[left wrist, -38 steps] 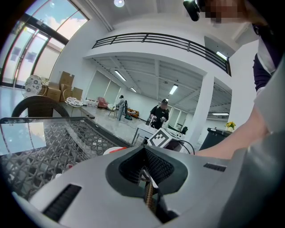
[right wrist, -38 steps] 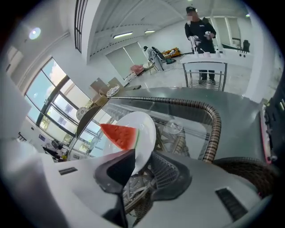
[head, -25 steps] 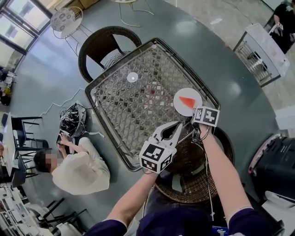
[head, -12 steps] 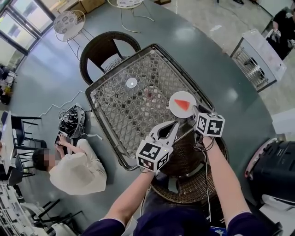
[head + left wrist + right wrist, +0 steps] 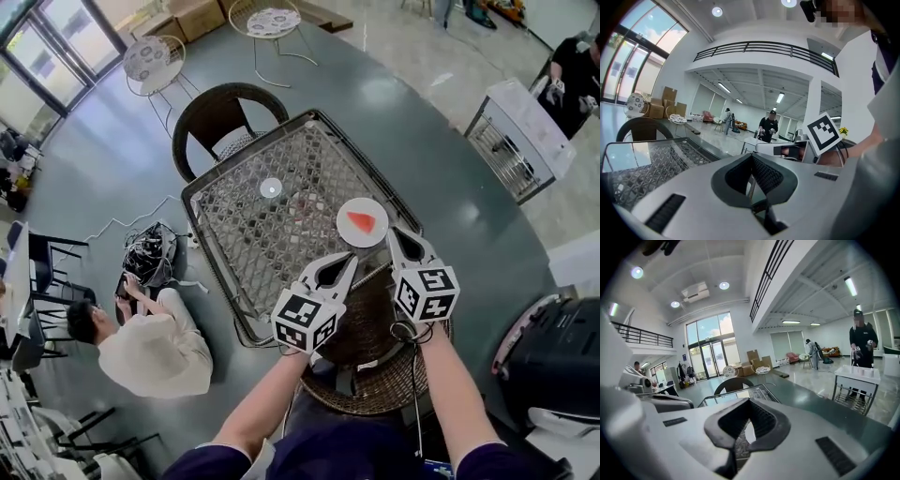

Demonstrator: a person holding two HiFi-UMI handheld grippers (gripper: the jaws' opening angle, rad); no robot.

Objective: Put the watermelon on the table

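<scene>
Landmark: the rectangular glass-topped wicker table (image 5: 239, 244). The red watermelon slice (image 5: 361, 222) lies flat on a round white plate (image 5: 345, 232), and the plate sits on the table by its right edge, close to the corner nearest you. Nothing touches the slice.

You hold your right gripper (image 5: 397, 238) over the table's near right corner. Its tips point at the plate's near rim and stop just short of it. The jaws are pressed together with nothing between them.

Your left gripper (image 5: 343, 266) is beside it at the table's near edge, left of the plate, tips aimed toward the table. Its jaws are also together and empty. The two grippers are apart from each other.

A small white disc (image 5: 270, 187) lies near the table's middle, well apart from the plate. A dark wicker chair (image 5: 217, 111) stands at the table's far side. A person in a light top (image 5: 150, 349) sits on the floor left of the table. A white wire cart (image 5: 521, 122) stands well off to the table's right.
</scene>
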